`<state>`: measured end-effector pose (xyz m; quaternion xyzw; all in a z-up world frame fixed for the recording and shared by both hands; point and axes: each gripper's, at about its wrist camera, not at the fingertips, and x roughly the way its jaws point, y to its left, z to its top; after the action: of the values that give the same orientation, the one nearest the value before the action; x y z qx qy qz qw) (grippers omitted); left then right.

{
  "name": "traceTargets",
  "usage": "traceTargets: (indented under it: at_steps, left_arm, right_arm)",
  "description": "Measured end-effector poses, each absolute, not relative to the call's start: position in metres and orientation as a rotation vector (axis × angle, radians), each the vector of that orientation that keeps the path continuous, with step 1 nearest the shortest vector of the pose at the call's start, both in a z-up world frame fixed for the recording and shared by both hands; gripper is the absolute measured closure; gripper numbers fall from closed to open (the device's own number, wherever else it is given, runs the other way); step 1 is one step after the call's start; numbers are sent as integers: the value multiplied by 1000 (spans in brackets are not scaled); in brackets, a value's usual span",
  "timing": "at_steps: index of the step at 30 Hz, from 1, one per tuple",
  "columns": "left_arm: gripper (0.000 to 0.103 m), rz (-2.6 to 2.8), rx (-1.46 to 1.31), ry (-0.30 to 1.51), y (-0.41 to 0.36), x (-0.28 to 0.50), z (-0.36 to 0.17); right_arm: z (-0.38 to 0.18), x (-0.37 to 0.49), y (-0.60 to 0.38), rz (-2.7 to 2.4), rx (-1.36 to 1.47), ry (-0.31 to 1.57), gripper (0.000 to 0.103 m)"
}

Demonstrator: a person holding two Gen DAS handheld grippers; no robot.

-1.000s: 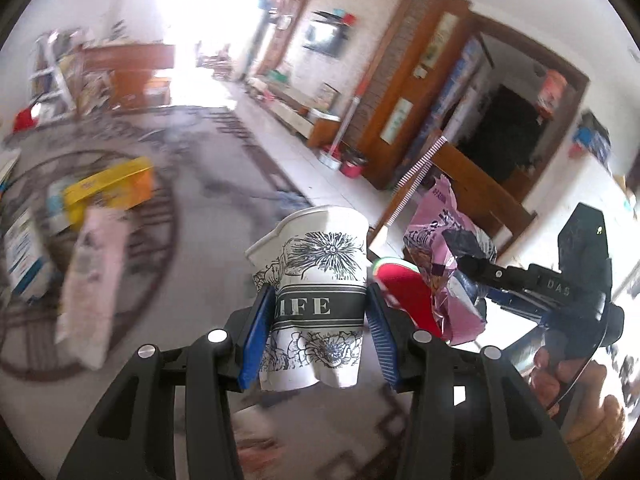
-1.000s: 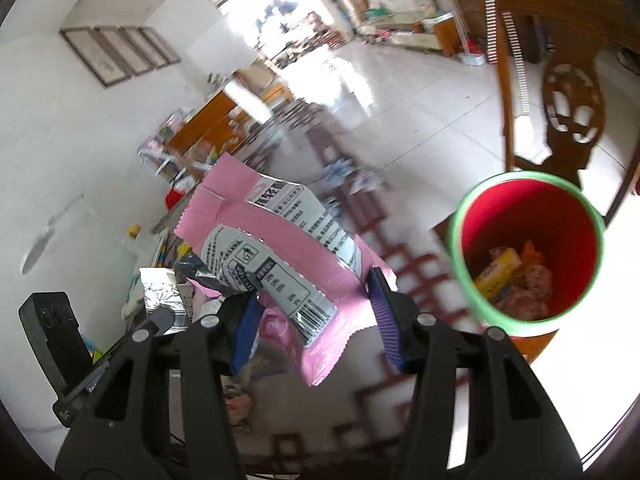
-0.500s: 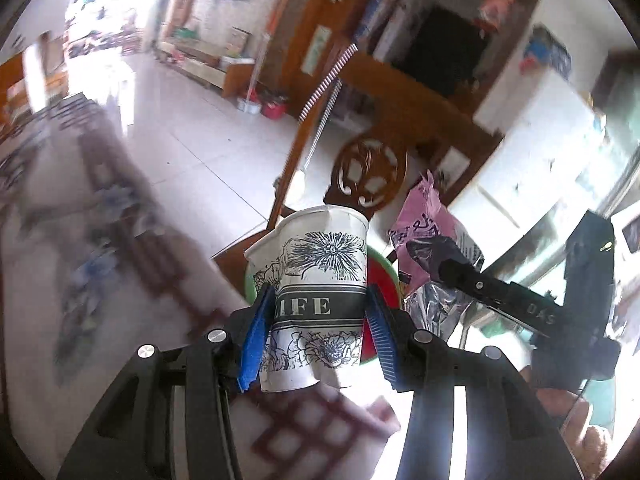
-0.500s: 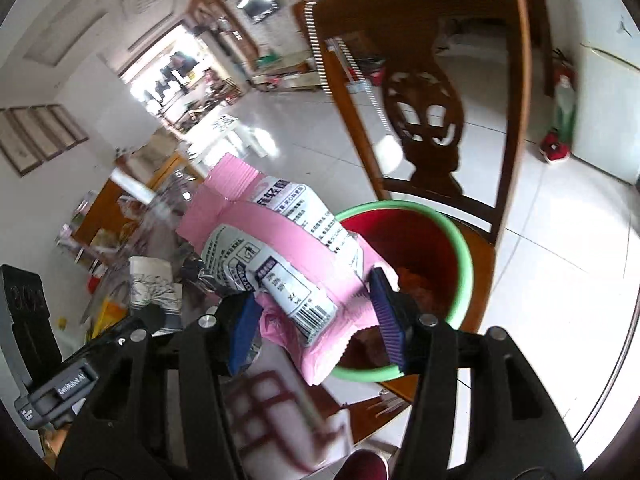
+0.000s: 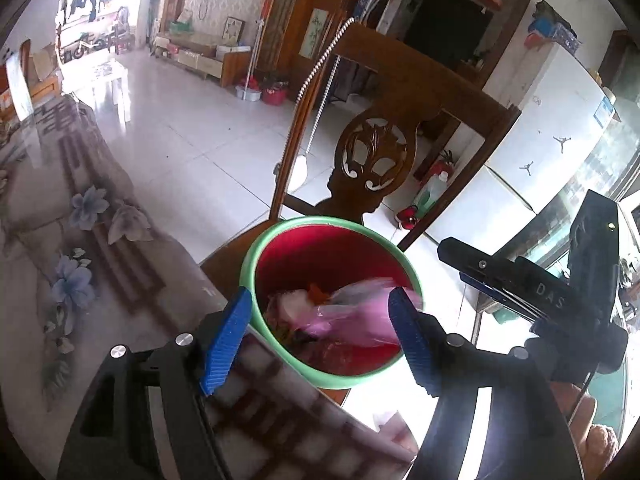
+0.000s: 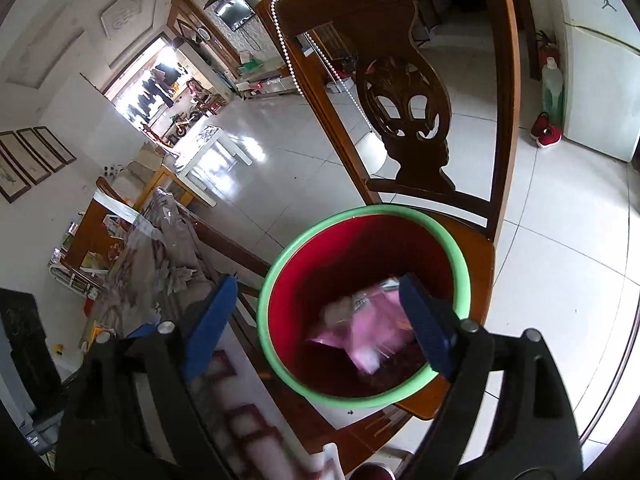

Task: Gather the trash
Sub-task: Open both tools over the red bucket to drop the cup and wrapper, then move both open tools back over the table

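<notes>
The pink wrapper [image 6: 362, 330] lies blurred inside the red bin [image 6: 362, 403], seen between the right tool's [image 6: 318, 330] spread blue fingers [image 6: 426, 330], nearer the 3 o'clock one. The left tool [image 5: 320, 338] also stands open with nothing between its fingers; the wrapper [image 5: 352, 314] shows beyond them in the green-rimmed bin [image 5: 340, 382]. Both tools tilt down over the bin, which sits on a wooden chair [image 6: 476, 272] beside the patterned surface [image 5: 60, 248].
</notes>
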<state>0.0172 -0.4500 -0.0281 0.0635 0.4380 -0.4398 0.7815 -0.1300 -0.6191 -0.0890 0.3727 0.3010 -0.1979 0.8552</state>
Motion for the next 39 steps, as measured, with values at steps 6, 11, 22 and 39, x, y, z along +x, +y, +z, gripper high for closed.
traceTargets:
  at_steps: [6,11,22,39]
  left_arm:
    - [36,-899,97,855,-407,6,1]
    - [36,-817,63,795,-349,5,24]
    - [36,-333,-75,802,-134,55,30]
    - [41,-16,-389,984,-4,145,-53]
  right_arm:
    - [-60,-126,-590,-339,745,640,21]
    - [-26,-111,-538,-180,692,624,19]
    - [-19,-69,-372,247,532,701,12]
    - [-42,-55,-301,326,310,836,12]
